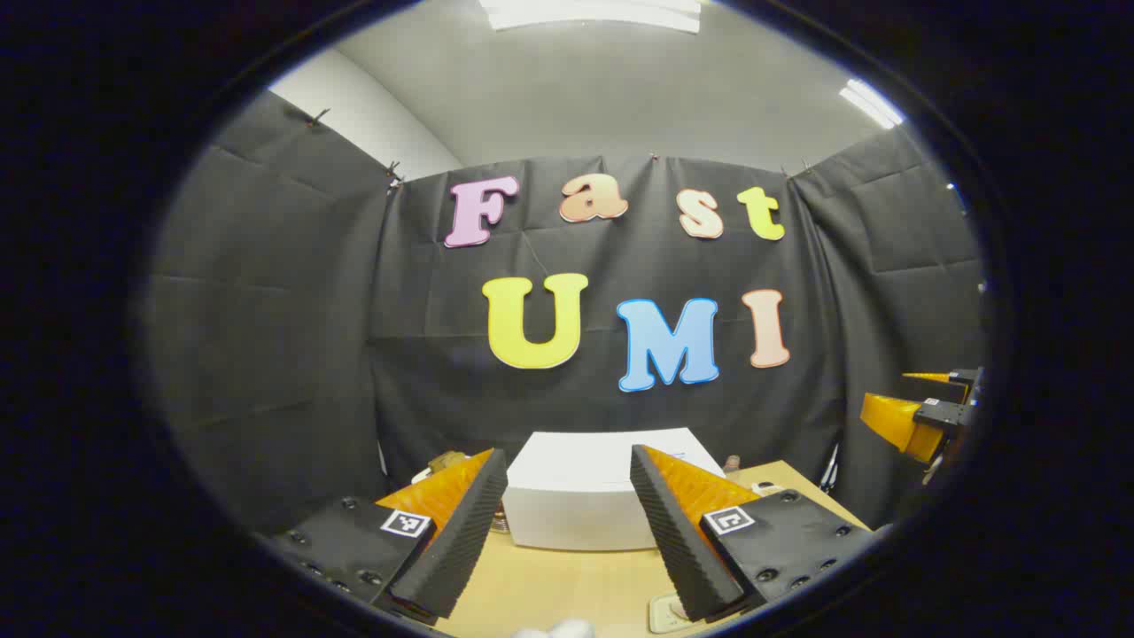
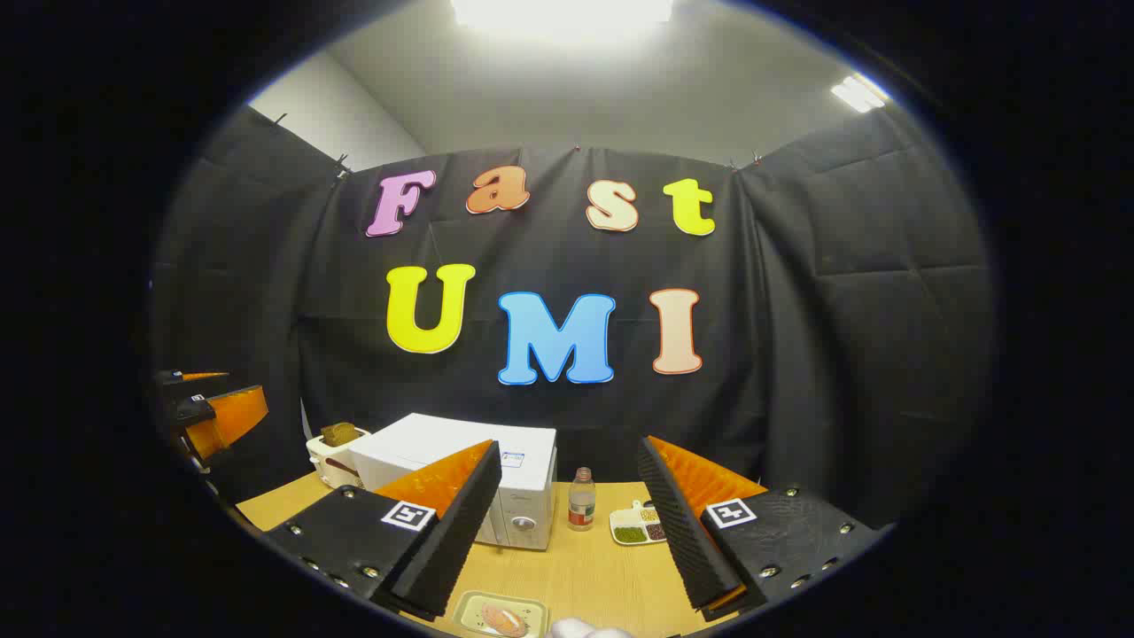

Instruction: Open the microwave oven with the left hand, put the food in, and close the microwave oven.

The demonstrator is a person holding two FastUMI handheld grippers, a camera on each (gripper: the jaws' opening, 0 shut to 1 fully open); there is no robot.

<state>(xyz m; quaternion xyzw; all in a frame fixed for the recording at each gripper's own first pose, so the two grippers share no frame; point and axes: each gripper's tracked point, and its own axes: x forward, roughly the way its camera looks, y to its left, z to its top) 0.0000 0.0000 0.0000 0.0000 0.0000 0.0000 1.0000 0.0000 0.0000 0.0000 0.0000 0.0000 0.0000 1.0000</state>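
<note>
Wooden table [image 2: 585, 567] w/ white microwave [image 2: 523, 483], both tongs spread apart.

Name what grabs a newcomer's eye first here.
The white microwave at the back of the wooden table, door closed. Then a small bottle and a sectioned dish to its right, and a tray of food at the near edge, between the open right claw fingers.

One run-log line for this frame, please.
phase: pre-reach | microwave: door closed | food tray: on table | left claw: open, empty | right claw: open, empty
</note>
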